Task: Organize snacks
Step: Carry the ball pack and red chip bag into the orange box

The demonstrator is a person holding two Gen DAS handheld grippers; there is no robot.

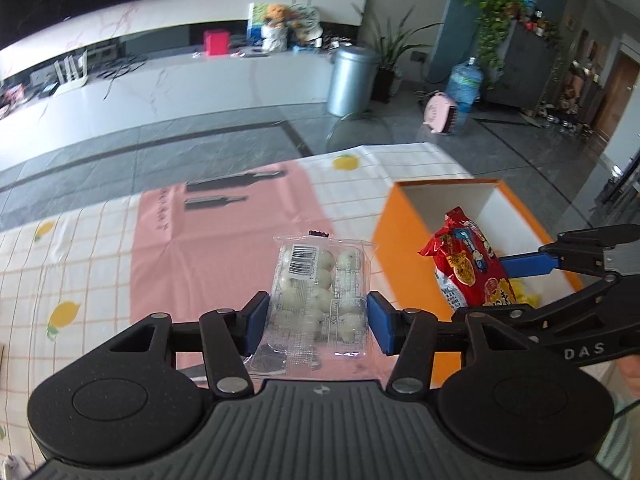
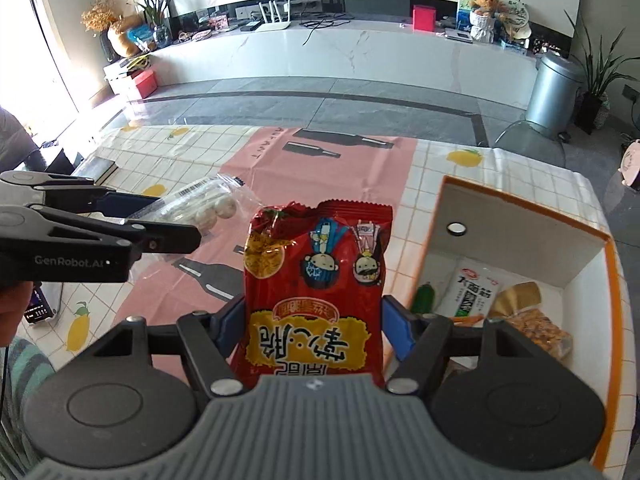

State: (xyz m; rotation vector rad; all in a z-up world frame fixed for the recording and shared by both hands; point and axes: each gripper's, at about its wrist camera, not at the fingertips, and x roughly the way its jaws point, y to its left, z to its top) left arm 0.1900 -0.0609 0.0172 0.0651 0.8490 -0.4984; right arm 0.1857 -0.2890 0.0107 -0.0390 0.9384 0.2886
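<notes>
The left hand-held gripper pinches a clear packet of white round snacks across its width; both blue pads press the packet's side edges. The packet hangs clear of the counter, barcode side toward the camera, with its upper seal pointing away from the gripper. In the right wrist view the same gripper enters from the left edge and the packet projects from its fingers above the pink mat.

The right hand-held gripper pinches a red snack bag printed with two cartoon figures and yellow lettering. The blue pads bear on the bag's two long edges. The bag stands upright between the fingers with its crimped top seal pointing away, held off the counter. In the left wrist view this gripper enters from the right and the red bag sits over the near part of the orange box.

The orange box, white inside, stands on the counter just right of the pink mat. It contains a white sachet with green print, a small green item and a pack of brown snack pieces, among others.

The counter carries a white grid cloth with lemon prints. The pink mat shows dark bottle silhouettes.
</notes>
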